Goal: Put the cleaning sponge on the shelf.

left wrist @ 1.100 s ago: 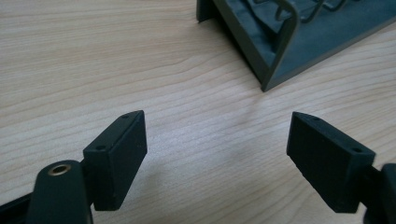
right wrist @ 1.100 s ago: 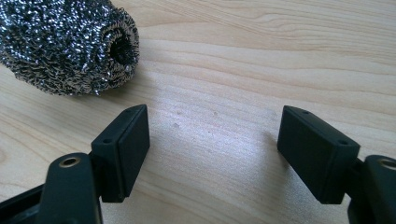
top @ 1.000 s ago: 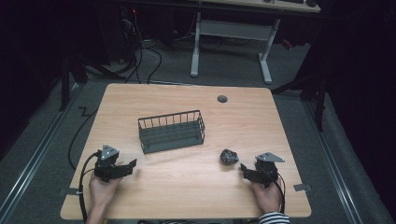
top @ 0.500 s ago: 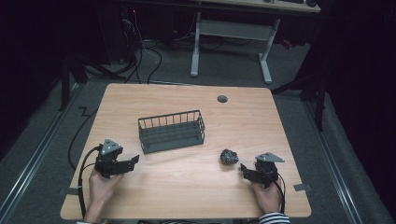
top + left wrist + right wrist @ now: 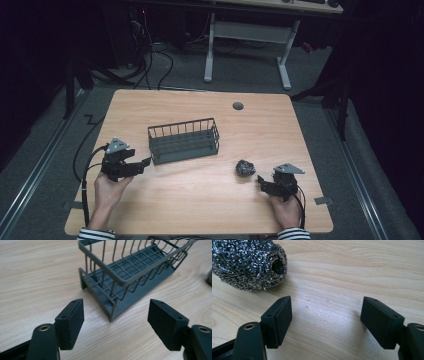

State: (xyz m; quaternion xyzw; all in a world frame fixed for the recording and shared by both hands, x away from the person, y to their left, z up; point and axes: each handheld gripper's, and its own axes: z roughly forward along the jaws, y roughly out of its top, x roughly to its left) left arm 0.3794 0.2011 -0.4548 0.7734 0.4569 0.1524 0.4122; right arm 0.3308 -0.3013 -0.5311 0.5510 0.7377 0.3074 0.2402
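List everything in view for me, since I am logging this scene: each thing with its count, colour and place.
wire basket: 1, dark grey, middle of the table, empty
steel scourer: 1, shiny dark silver, right of the basket, just ahead of the right gripper
table: 1, light wood, with a round grey grommet near its far edge
desk frame: 1, white legs, on the floor beyond the table
cables: several, black, on the grey floor at far left
left gripper: 1, black, near the basket's left end, jaws apart with nothing between them; they have just been closing
right gripper: 1, black, near right front edge, jaws apart and empty
hands: 2, striped sleeves, at the table's near edge
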